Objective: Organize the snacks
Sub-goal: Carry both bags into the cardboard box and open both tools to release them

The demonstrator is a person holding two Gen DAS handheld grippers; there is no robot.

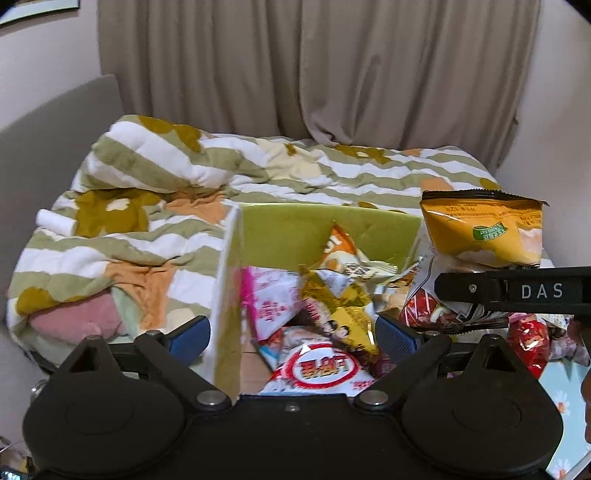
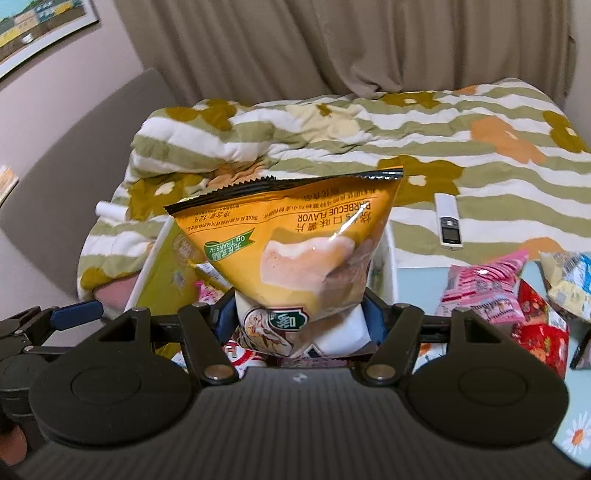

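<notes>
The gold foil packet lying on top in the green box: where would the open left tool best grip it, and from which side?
Probably the crimped top edge of the gold foil packet, taken from above. It lies tilted on the pile in the green box, with that flat seam raised between the left tool fingers; its puffy middle would likely slip.

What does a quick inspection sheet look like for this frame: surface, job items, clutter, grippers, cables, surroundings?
Surface: pale blue daisy-print tabletop, mostly covered.
Job's things: green-lined box already holding several snack packets; orange barbecue chip bag clamped upside down; loose pink packet and red packet waiting to the box's right.
Clutter: white remote on the quilt.
Grippers: left gripper open with its pads either side of the box's left wall, gripping nothing; right gripper shut on the chip bag's lower end.
Cables: nothing seen.
Surroundings: bed with striped floral quilt, beige curtain, framed picture on the wall.
</notes>
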